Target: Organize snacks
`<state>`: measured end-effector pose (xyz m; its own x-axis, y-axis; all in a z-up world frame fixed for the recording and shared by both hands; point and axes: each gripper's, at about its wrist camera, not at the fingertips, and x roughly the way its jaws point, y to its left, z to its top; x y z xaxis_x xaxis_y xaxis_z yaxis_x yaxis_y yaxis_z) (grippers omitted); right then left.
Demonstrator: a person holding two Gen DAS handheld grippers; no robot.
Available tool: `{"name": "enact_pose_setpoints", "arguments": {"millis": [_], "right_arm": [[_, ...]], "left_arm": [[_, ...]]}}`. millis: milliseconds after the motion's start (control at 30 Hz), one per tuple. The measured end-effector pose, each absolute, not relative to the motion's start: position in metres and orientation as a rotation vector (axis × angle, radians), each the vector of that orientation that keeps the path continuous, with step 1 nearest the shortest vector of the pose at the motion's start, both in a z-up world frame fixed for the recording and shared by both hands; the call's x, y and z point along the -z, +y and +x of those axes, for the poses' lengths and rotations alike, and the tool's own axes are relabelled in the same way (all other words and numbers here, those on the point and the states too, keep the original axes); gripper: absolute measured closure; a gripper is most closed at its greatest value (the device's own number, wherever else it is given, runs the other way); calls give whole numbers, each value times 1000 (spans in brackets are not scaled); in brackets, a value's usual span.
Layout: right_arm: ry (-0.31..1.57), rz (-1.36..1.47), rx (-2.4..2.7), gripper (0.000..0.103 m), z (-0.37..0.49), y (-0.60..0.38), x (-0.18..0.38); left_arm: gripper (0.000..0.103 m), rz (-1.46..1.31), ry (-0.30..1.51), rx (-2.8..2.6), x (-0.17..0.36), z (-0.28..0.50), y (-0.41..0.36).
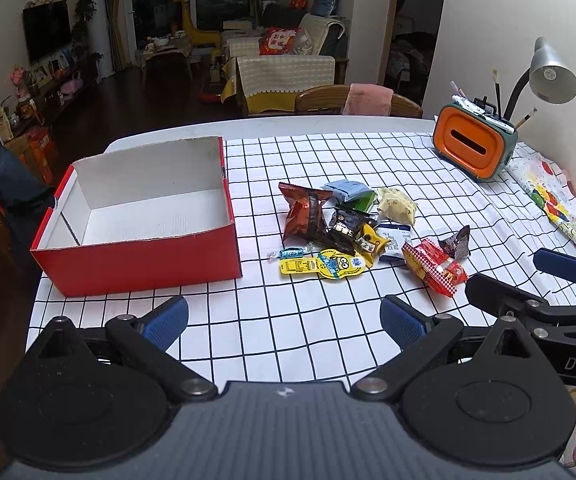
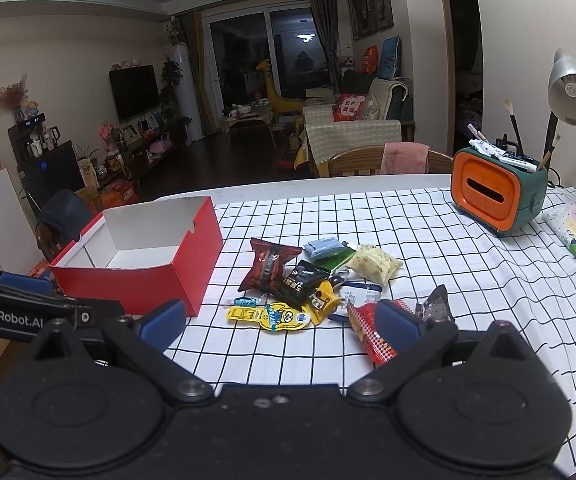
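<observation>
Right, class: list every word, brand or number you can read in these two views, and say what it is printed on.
"GenRobot.AI": on the left tongs' arm, right wrist view.
"DAS", cut off by the frame edge: on the right tongs' arm, left wrist view.
Snack wrappers: print too small and blurred to read.
Red box: no text visible.

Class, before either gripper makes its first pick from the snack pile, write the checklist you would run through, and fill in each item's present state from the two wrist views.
1. Red box open and free to receive snacks: ok; nothing lies inside it.
2. Left gripper open and holding nothing: ok.
3. Right gripper open and holding nothing: ok.
4. Snack pile on the checked cloth, beside the box: ok.
5. Packets separated enough for a clean single pick: not ok; several overlap in the middle.
6. An outlying packet to take first: ok; the red checked packet lies at the pile's near right edge.
</observation>
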<state>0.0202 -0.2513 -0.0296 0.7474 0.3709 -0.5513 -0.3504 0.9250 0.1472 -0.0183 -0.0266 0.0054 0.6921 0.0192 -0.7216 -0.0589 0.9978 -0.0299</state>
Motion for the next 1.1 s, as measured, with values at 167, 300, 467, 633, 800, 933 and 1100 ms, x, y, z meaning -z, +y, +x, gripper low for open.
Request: {"name": "enact_pose_setpoints", "arguments": {"millis": [167, 300, 467, 633, 800, 933, 1100], "right_arm": [[611, 35, -395, 2, 21, -252, 30], [620, 43, -389, 3, 24, -260, 33], [652, 67, -354, 6, 34, -273, 44], [687, 80, -310, 10, 48, -285, 59], [738, 49, -285, 12, 73, -289, 77], [754, 40, -217, 13, 98, -297, 83], [810, 51, -144, 16, 142, -314, 97]], "left_arm": [[0, -51, 805, -45, -5, -19, -27], [0, -51, 806, -43, -5, -18, -29], [0, -39, 815, -25, -2, -7, -38], [0, -14, 823, 6, 8, 7, -40], [0, -4, 853, 57, 25, 29, -41], [0, 0, 876, 101, 36, 52, -44], [0, 31, 877, 195, 48, 79, -62]]}}
